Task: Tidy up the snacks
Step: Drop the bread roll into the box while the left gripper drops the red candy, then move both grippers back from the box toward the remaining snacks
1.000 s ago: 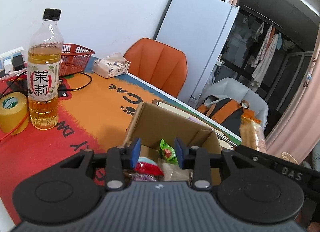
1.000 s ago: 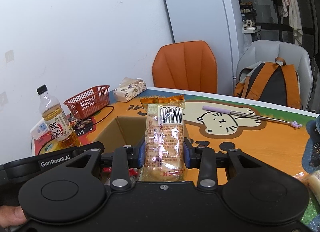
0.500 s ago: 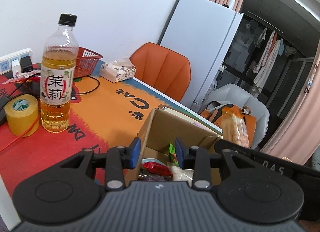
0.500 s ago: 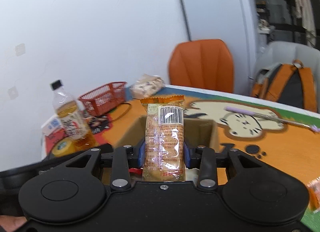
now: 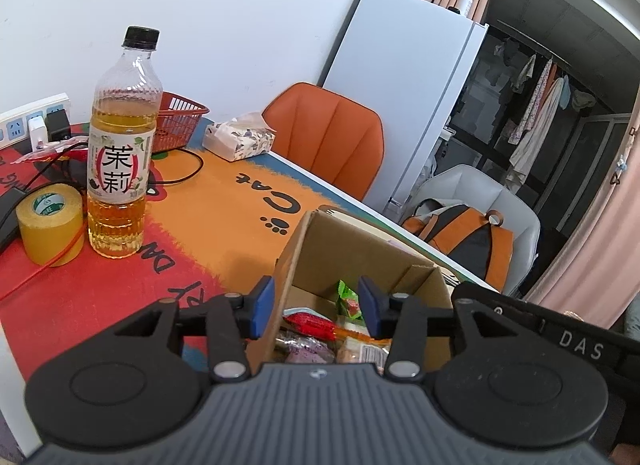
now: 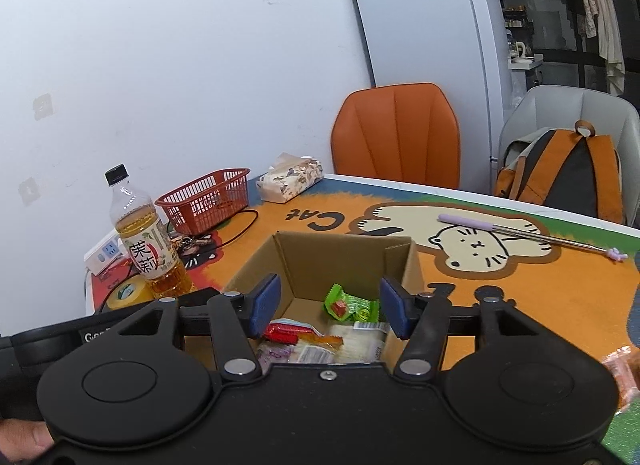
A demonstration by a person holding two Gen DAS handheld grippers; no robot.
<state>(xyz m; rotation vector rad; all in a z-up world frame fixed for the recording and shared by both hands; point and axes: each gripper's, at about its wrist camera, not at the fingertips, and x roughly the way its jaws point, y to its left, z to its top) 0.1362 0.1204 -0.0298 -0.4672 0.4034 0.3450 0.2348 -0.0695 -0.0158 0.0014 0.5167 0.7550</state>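
Both jaws have just been opening – the right hand-held gripper [image 6: 328, 307] and left hand-held gripper [image 5: 316, 307] spread, empty. Below, a cardboard box [image 6: 344, 253] of snacks [image 6: 350, 305]; tea bottle [image 5: 120, 153] at ten o'clock.

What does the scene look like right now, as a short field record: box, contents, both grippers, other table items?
box: open cardboard box on the cat-print table mat
contents: green packet, red packet, clear biscuit packs
right gripper: above the box, jaws have just opened, nothing between them
left gripper: over the box's near wall, jaws have just widened, holding nothing
nearby: tea bottle, red basket, tissue pack
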